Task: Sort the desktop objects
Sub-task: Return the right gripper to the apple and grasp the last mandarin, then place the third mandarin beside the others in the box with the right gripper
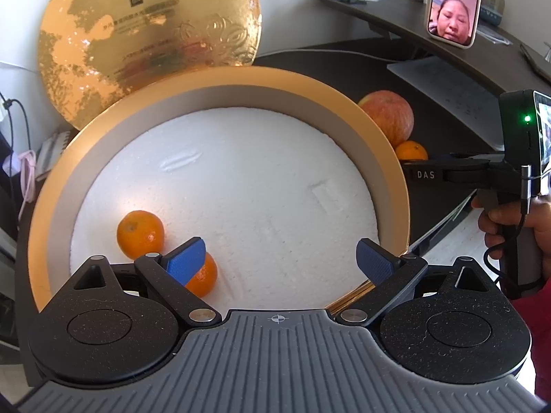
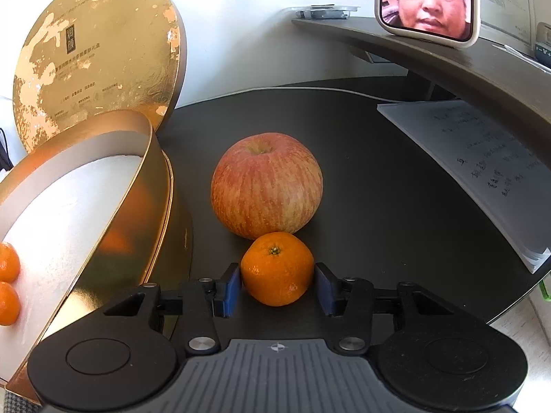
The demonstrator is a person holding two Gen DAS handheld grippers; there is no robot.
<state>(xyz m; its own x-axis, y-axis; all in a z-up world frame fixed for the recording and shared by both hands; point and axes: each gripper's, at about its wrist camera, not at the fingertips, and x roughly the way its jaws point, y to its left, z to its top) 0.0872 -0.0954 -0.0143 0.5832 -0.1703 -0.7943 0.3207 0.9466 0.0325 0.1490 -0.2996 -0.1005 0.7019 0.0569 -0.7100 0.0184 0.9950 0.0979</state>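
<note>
My right gripper (image 2: 277,287) is shut on a mandarin (image 2: 277,268) that rests on the dark desk (image 2: 378,206), just in front of a large red-yellow apple (image 2: 267,186). The blue pads press its left and right sides. To the left stands a round gold box (image 2: 148,144) with a white foam floor. My left gripper (image 1: 280,258) hangs open over that box (image 1: 220,79), nothing between its fingers. Two mandarins (image 1: 139,234) (image 1: 203,275) lie in the box at the near left. The apple (image 1: 387,117) and the held mandarin (image 1: 411,151) show beyond the box's right rim.
The gold lid (image 2: 96,58) leans upright against the wall behind the box. A stack of papers (image 2: 482,158) lies at the right of the desk. A phone (image 2: 427,3) stands on a raised shelf at the back. A hand (image 1: 499,220) holds the right gripper's handle.
</note>
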